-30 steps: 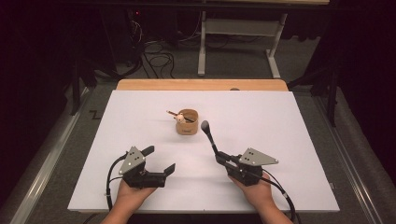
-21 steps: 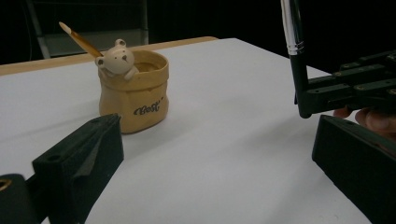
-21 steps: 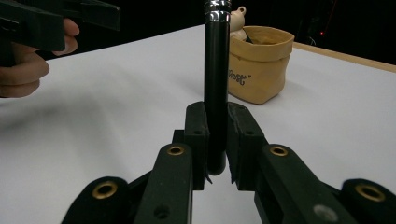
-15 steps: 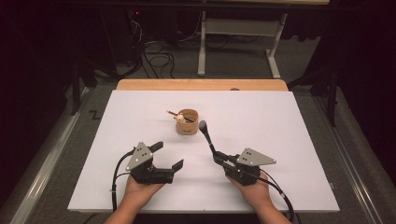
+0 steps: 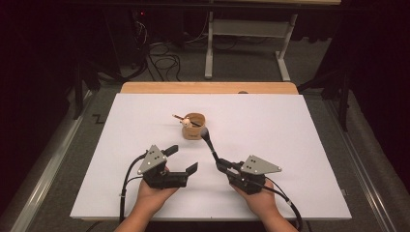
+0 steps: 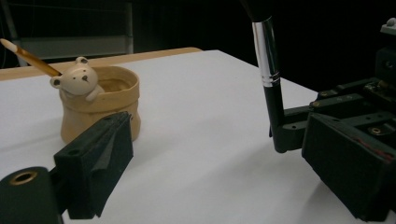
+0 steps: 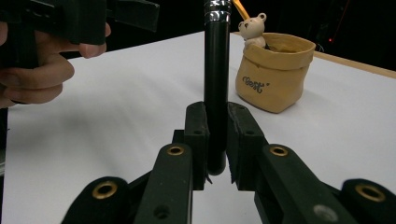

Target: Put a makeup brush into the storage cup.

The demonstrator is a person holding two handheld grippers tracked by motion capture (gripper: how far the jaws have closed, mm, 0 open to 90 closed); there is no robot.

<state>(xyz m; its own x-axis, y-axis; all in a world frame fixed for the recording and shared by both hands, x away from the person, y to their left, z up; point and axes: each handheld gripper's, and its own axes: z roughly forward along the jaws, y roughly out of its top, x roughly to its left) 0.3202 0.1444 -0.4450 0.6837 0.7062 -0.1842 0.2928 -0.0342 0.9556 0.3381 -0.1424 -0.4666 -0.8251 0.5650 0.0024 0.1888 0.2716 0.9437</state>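
A tan pot [image 5: 194,127] with a small bear figure [image 6: 78,80] on its rim stands mid-table, a thin stick [image 5: 179,117] leaning out of it. My right gripper [image 5: 223,165] is shut on the black handle of a brush [image 5: 211,144], which rises up and left towards the pot. In the right gripper view the pads [image 7: 196,135] clamp the handle [image 7: 217,79], with the pot [image 7: 273,70] just beyond. My left gripper [image 5: 182,159] is open beside it; its jaws have just been closing a little, with nothing between them. In the left gripper view the brush [image 6: 267,60] stands to the right.
A white board [image 5: 300,145] covers the table, with a wooden strip [image 5: 208,87] along its far edge. Cables trail from both grippers off the near edge. A desk frame and wires stand on the dark floor beyond.
My left hand has shifted right and a little away from the near edge, towards the brush. The right hand with the brush has drifted slightly left.
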